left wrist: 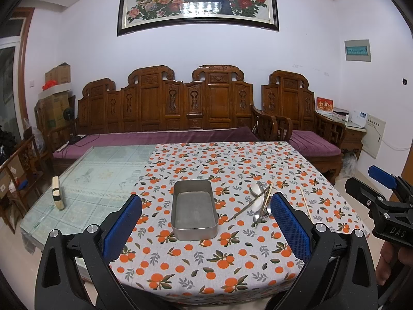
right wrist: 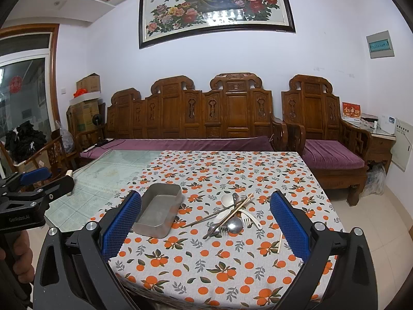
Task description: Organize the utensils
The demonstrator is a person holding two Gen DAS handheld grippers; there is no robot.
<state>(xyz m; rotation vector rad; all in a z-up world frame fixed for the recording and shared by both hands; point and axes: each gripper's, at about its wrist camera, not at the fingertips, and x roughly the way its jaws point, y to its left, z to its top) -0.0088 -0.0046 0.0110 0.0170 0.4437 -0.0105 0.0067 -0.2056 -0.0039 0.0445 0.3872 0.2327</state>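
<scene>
Two grippers hovered above the worktop [right wrist: 232, 165], both spread wide and holding nothing — the left gripper [left wrist: 206, 222] had the metal tray [left wrist: 193, 211] straight ahead between its fingers, while the right gripper [right wrist: 206, 222] faced the heap of utensils [right wrist: 229, 217], one chopstick [right wrist: 279, 242] lying beside its right finger.
</scene>
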